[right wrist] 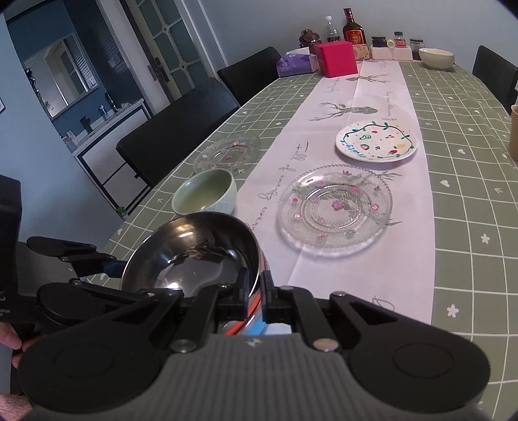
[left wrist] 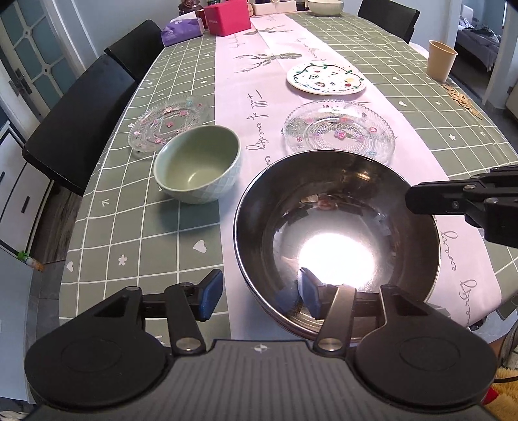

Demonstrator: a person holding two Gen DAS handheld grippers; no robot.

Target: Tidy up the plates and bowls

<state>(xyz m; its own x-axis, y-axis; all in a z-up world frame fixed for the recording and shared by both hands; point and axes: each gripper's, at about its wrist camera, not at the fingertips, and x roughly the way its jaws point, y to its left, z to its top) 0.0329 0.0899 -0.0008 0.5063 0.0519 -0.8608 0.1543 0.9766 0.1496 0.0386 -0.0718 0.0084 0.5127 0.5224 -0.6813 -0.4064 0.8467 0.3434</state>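
1. Left wrist view: the left gripper (left wrist: 260, 293) stands open astride the near rim of the steel bowl (left wrist: 336, 233), one blue pad (left wrist: 309, 293) inside the bowl, the other outside, neither pressing on the rim.
2. Right wrist view: the right gripper (right wrist: 255, 291) is clamped tight on the bowl's rim, one finger inside, one against the striped outer wall.
3. The steel bowl sits at the near end of the worktop (left wrist: 136, 226), on the pink runner (left wrist: 233, 107).
4. Just beyond it to the left stands a green bowl (left wrist: 198, 163), upright and apart from the steel one.
5. Behind the green bowl lies a glass plate (left wrist: 170, 121); a second glass plate (left wrist: 340, 131) lies on the runner just past the steel bowl.
6. Farther along the runner is a painted white plate (left wrist: 326, 78).
7. A paper cup (left wrist: 441, 60) stands at the right edge.
8. At the far end: a red box (left wrist: 228, 16), a purple tissue pack (left wrist: 183, 29) and a cream bowl (left wrist: 324, 6).
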